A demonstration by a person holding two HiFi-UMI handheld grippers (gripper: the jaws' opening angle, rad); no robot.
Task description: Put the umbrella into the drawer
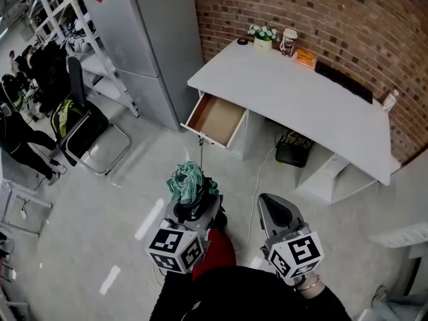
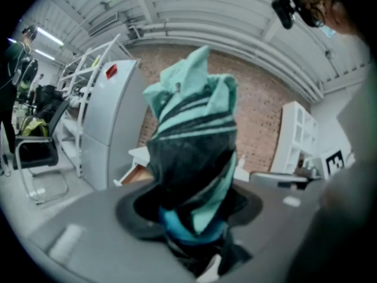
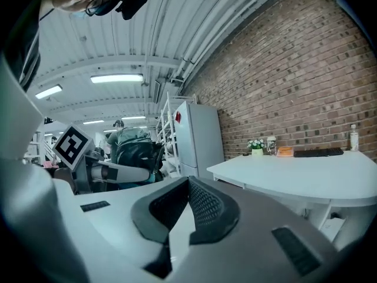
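Firmly in left claw [image 1: 195,209], teal-striped umbrella [image 1: 189,181]; square-patterned marker cube [image 1: 175,250].

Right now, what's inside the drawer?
The drawer stands open and shows only its bare brown bottom; nothing lies in the visible part. Its back end runs under the desk, so that part is hidden.

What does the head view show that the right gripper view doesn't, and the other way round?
Only the head view: the wooden inside of the open drawer and the cable on the floor. Only the right gripper view: the ceiling lights, and the right gripper with jaws together, nothing between. Both: the white desk, the potted flowers, the brick wall, and the left gripper holding the umbrella.
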